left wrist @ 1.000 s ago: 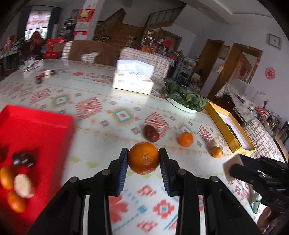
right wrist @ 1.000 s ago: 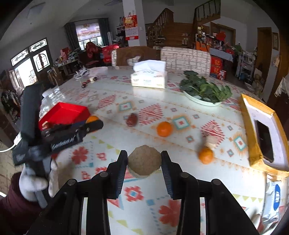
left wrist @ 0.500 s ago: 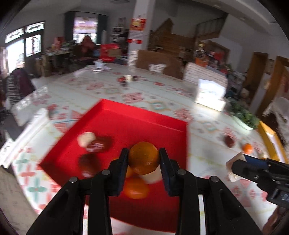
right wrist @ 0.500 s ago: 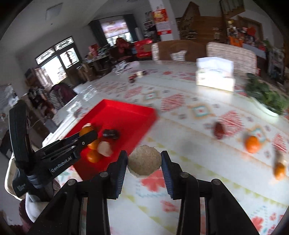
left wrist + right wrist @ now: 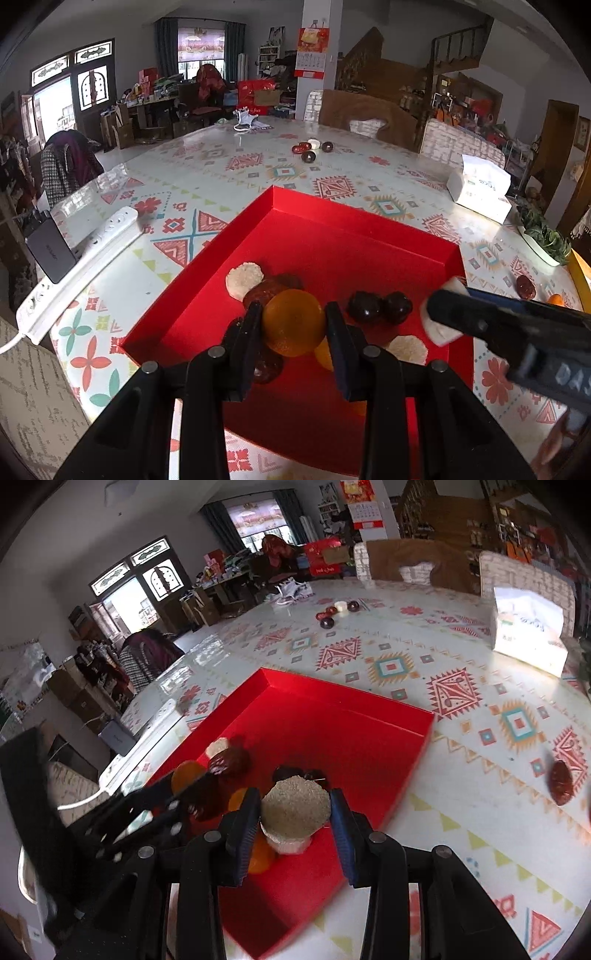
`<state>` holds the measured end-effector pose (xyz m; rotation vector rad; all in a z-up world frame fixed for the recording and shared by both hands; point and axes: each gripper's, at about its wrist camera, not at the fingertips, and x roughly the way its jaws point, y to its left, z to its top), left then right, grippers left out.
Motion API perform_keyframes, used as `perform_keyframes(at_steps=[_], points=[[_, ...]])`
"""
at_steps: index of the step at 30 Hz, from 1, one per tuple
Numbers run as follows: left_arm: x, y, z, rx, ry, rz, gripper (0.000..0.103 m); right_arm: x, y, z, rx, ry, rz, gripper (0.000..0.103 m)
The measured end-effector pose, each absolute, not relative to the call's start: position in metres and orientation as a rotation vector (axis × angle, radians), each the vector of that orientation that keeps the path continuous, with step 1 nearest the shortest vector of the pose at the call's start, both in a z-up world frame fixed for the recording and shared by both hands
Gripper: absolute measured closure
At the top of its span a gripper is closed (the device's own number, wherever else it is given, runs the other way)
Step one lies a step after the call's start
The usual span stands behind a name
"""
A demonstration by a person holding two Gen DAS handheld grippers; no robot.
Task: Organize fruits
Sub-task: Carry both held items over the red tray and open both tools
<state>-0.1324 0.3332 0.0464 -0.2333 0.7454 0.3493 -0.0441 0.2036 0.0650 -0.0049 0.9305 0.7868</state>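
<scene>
Left wrist view: the left gripper (image 5: 293, 325) has its jaws clamped on an orange (image 5: 293, 322), held above the red tray (image 5: 351, 221) on the bench (image 5: 229, 173). The tray already contains dark fruits (image 5: 380, 308) and pale round pieces (image 5: 244, 276); other items lie partly hidden behind the jaws. Right wrist view: the right gripper (image 5: 294, 814) has its jaws clamped on a pale round fruit (image 5: 295, 810) over the tray's near corner. Judged progress: mostly sorted; both held fruits await release, and one dark fruit (image 5: 560, 782) remains on the bench. Motion blur obscures the tray's near edge.
</scene>
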Motion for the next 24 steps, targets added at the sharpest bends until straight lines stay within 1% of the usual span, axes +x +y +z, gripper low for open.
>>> perform_keyframes(at_steps=[8, 9, 10, 11, 13, 14, 16, 18, 21, 24], points=[[-0.131, 0.339, 0.046, -0.275, 0.746, 0.338, 0.068, -0.022, 0.214, 0.053, 0.034, 0.964, 0.769, 0.061], [-0.132, 0.339, 0.048, -0.278, 0.737, 0.334, 0.063, -0.021, 0.215, 0.053, 0.036, 0.96, 0.772, 0.061], [-0.133, 0.339, 0.051, -0.283, 0.724, 0.33, 0.055, -0.019, 0.216, 0.054, 0.04, 0.954, 0.78, 0.061], [-0.134, 0.34, 0.054, -0.291, 0.71, 0.324, 0.051, -0.018, 0.217, 0.054, 0.042, 0.95, 0.784, 0.061], [-0.135, 0.339, 0.06, -0.302, 0.685, 0.313, 0.039, -0.014, 0.219, 0.057, 0.044, 0.937, 0.777, 0.061], [-0.136, 0.338, 0.064, -0.304, 0.671, 0.309, 0.034, -0.013, 0.219, 0.058, 0.048, 0.933, 0.773, 0.061], [-0.138, 0.333, 0.074, -0.295, 0.636, 0.312, 0.015, -0.012, 0.215, 0.063, 0.053, 0.919, 0.768, 0.061], [-0.142, 0.327, 0.083, -0.293, 0.6, 0.313, 0.006, -0.013, 0.208, 0.069, 0.047, 0.895, 0.756, 0.058], [-0.148, 0.311, 0.095, -0.288, 0.553, 0.251, 0.004, -0.016, 0.191, 0.078, 0.053, 0.863, 0.73, 0.056], [-0.147, 0.289, 0.101, -0.24, 0.564, 0.214, 0.004, -0.023, 0.165, 0.087, 0.063, 0.822, 0.695, 0.054]])
